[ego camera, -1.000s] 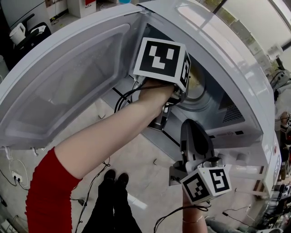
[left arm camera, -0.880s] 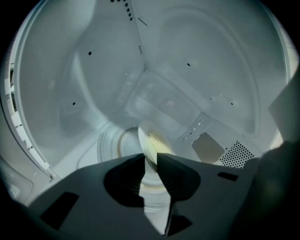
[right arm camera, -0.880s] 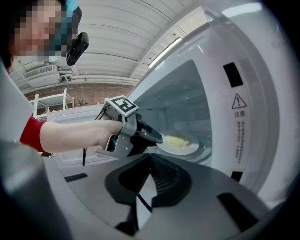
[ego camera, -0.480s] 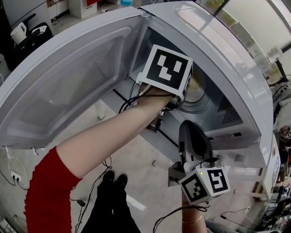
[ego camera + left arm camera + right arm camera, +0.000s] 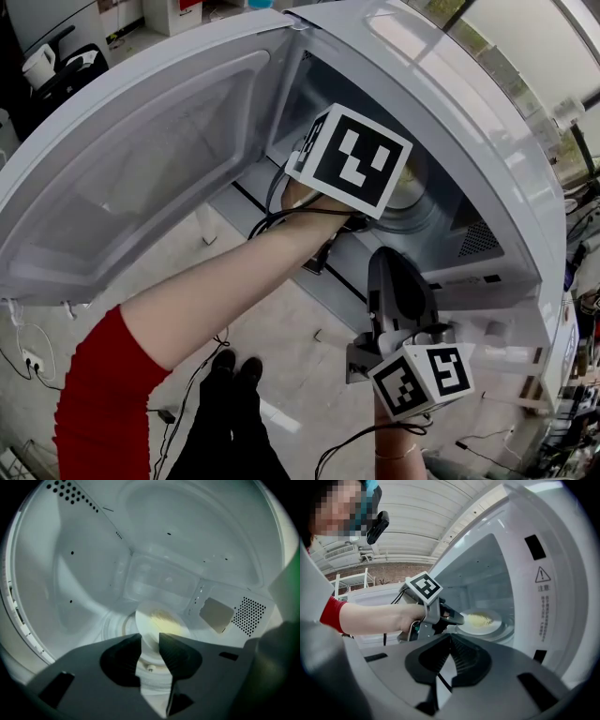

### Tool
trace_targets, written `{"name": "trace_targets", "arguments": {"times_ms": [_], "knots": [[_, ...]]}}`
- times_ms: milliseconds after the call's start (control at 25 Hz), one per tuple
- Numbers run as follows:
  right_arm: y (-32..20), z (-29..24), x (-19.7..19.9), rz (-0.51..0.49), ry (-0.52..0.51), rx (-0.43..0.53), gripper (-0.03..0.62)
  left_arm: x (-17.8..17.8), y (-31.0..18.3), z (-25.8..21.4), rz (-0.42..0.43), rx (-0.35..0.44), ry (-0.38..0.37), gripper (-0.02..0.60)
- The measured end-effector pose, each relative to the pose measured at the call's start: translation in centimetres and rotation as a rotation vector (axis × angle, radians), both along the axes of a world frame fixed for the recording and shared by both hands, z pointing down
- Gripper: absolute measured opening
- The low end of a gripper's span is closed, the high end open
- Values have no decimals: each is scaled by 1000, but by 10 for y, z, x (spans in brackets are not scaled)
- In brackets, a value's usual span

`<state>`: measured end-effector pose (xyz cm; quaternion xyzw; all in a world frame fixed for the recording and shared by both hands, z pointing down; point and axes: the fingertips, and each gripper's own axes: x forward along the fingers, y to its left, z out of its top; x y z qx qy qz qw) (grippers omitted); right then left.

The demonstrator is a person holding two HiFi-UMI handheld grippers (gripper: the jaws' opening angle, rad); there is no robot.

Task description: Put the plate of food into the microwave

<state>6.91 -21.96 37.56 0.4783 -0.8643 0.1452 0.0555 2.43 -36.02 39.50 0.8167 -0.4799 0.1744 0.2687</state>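
Two grippers share the scene in front of an open microwave (image 5: 469,122), whose door (image 5: 141,159) swings wide to the left in the head view. We see the left gripper (image 5: 150,640) reaching into the cavity, its marker cube (image 5: 354,159) just at the opening and a bare forearm with a red sleeve (image 5: 98,403) running back from it. In the left gripper view its jaws are opening: the dark pads stand apart and press on nothing, with the near rim of the plate (image 5: 159,627) showing in the gap at their tips. We find that plate inside the microwave, lying flat on the round glass turntable (image 5: 112,623) at the middle of the cavity floor, with a small heap of yellow food (image 5: 479,619) on it. The right gripper view looks in from the side and shows the left gripper's tips right at the plate's near edge. The right gripper (image 5: 451,641) hangs outside the microwave, below the front of the opening and well apart from the plate; its jaws are clenched, tips together, with nothing between them. Below, we see dark shoes (image 5: 234,364) on a pale floor (image 5: 281,328).
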Motion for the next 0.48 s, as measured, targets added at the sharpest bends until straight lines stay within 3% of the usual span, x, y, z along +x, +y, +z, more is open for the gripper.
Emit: {"name": "trace_targets", "arguments": {"times_ms": [480], "knots": [[0, 2, 2, -16, -4, -8, 15, -1, 2, 2, -7, 48, -86, 126]]}}
